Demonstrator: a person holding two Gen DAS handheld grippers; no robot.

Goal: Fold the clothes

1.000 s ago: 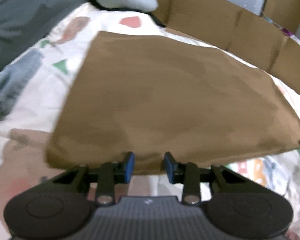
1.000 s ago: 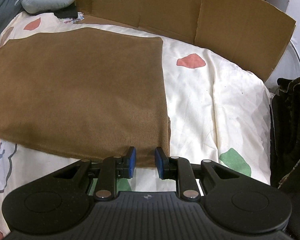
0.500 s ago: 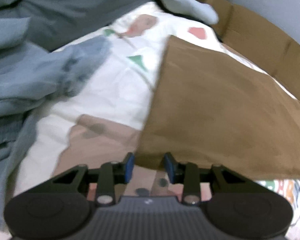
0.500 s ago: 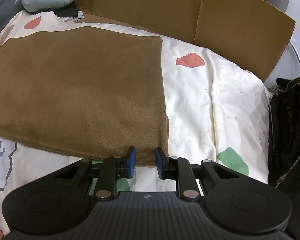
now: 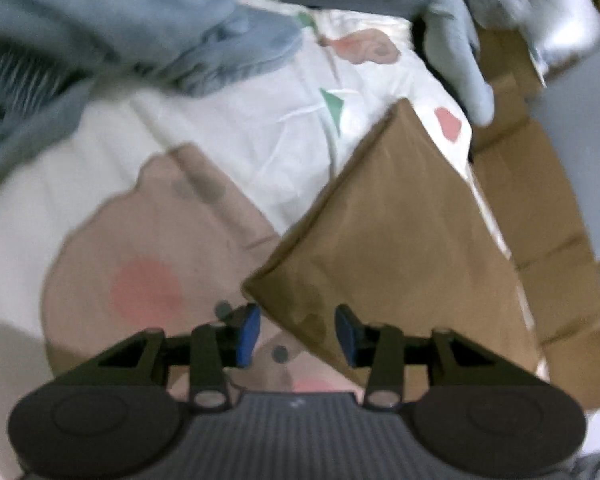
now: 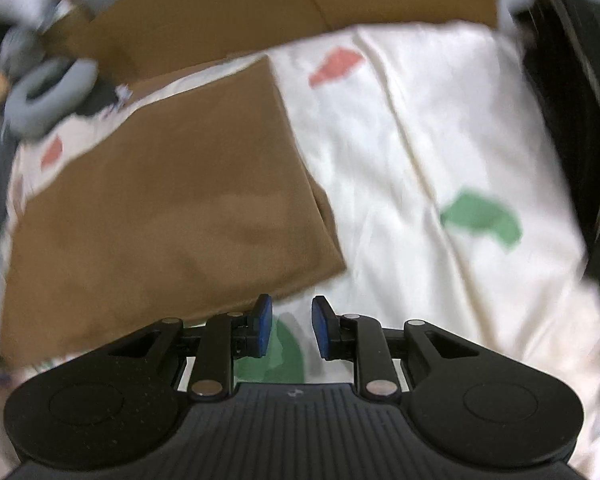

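Observation:
A brown cloth [image 5: 400,240] lies flat and folded on a white printed bedsheet [image 5: 240,140]. My left gripper [image 5: 297,334] hovers at the cloth's near left corner. Its jaws are opening, the corner lies between the blue pads, and they do not press on it. In the right wrist view the same brown cloth [image 6: 172,208] fills the left half. My right gripper [image 6: 292,331] sits just off the cloth's near edge, close to its right corner. Its jaws are opening a little, with only the bedsheet's [image 6: 420,140] green print between them.
A heap of blue-grey clothes [image 5: 100,20] lies at the far left. A grey neck pillow [image 6: 48,92] rests beyond the cloth. Cardboard panels [image 6: 300,0] wall the bed's far side. A dark garment pile [image 6: 572,120] borders the right edge.
My left gripper slid left along the cloth's near edge to its corner, rolled, and its jaws widened. The right gripper rolled and shifted slightly right, off the cloth's edge.

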